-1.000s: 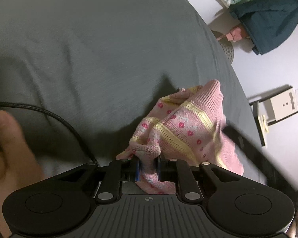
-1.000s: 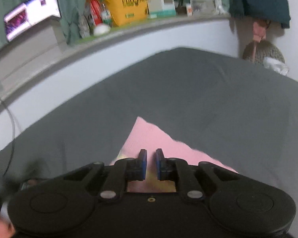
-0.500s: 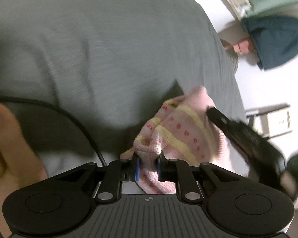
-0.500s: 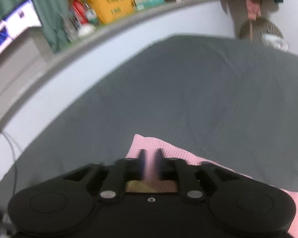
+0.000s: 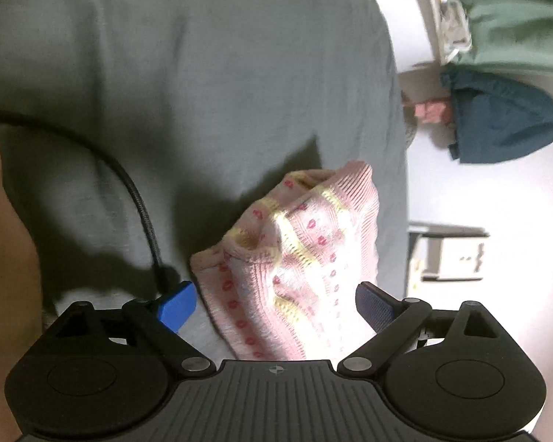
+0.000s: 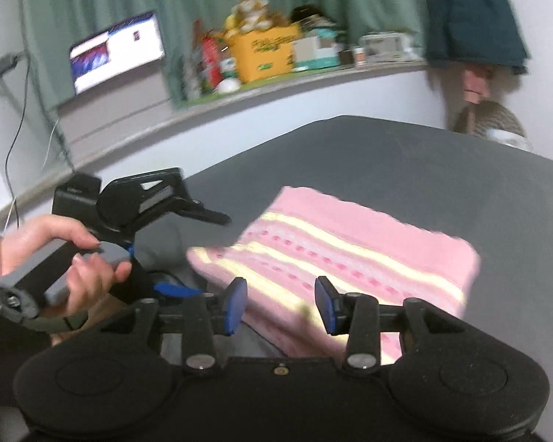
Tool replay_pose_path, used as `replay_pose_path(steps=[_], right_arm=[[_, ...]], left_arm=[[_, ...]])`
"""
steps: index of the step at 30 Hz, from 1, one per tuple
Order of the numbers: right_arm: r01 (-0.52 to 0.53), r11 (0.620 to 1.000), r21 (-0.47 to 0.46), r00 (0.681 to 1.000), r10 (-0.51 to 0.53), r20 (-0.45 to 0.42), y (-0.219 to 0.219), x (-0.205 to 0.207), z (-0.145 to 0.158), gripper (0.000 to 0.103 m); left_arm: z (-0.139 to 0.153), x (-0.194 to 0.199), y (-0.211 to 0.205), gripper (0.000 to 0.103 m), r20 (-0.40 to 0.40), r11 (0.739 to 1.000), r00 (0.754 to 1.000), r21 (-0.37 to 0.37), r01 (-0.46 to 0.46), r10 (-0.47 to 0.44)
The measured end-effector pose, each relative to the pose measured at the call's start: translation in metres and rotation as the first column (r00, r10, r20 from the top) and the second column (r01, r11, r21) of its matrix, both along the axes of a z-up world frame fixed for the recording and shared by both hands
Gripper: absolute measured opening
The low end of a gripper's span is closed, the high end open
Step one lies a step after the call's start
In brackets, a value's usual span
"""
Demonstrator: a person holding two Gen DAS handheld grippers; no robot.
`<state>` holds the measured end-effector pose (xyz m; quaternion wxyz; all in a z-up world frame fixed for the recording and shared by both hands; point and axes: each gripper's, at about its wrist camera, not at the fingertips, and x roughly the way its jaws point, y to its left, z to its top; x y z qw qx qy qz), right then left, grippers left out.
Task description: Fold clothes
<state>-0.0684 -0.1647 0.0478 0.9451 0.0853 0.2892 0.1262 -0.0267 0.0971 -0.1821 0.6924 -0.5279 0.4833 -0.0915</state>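
Pink knit garment point(image 6: 335, 254) with yellow stripes and rows of red dots lies folded on the grey bed sheet point(image 6: 442, 169), near the sheet's edge. In the left wrist view the same garment point(image 5: 295, 258) shows a bunched, rolled hem at its near left corner.

Left gripper point(image 5: 274, 304): jaws spread wide, blue pads on either side of the garment's near end, nothing clamped. Black cable point(image 5: 136, 199) curves over the sheet to the gripper's left finger. From the right wrist view the left gripper point(image 6: 188, 210) is held by a hand point(image 6: 73, 258) on its grey handle, raised left of the garment.

Right gripper point(image 6: 280, 305): jaws apart, pads just above the garment's near edge, empty; contact with the cloth cannot be told.

Background: shelf point(image 6: 276, 84) with yellow box point(image 6: 265, 51), lit screen point(image 6: 118, 49), green curtain point(image 6: 92, 7). Dark teal cloth point(image 6: 472, 14) hangs at right.
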Motion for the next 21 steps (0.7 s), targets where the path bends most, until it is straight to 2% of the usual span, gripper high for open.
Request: replay_pose_path(steps=[1, 3, 8, 12, 16, 19, 21], right_arm=[[0.018, 1.0, 0.007, 1.0, -0.018, -0.004, -0.008, -0.006, 0.0, 0.045], [0.055, 0.998, 0.015, 0.998, -0.055, -0.015, -0.022, -0.015, -0.003, 0.048], [0.192, 0.969, 0.156, 0.979, -0.178, -0.096, -0.072, -0.019, -0.015, 0.048], [0.271, 0.913, 0.305, 0.959, -0.228, -0.17, -0.103, -0.007, -0.029, 0.048], [0.327, 0.832, 0.448, 0.94, -0.238, -0.244, -0.127, 0.016, -0.05, 0.048], [0.36, 0.776, 0.518, 0.928, -0.237, -0.289, -0.14, 0.037, -0.067, 0.048], [0.374, 0.764, 0.526, 0.921, -0.242, -0.304, -0.146, 0.049, -0.077, 0.048]], left_arm=[[-0.002, 0.0, -0.002, 0.094, 0.007, 1.0, 1.0, -0.018, -0.008, 0.008], [0.001, 0.003, -0.009, 0.093, 0.021, 1.0, 1.0, -0.002, 0.01, -0.01], [-0.012, 0.008, -0.024, 0.094, -0.064, 0.998, 0.997, 0.03, 0.049, -0.047], [-0.014, 0.011, -0.032, 0.094, -0.046, 0.996, 0.997, 0.062, 0.057, -0.054], [-0.012, 0.017, -0.04, 0.093, 0.022, 0.995, 0.999, 0.092, 0.045, -0.047], [-0.009, 0.02, -0.043, 0.093, 0.066, 0.992, 0.997, 0.117, 0.044, -0.051], [-0.006, 0.022, -0.044, 0.093, 0.09, 0.99, 0.994, 0.133, 0.045, -0.057]])
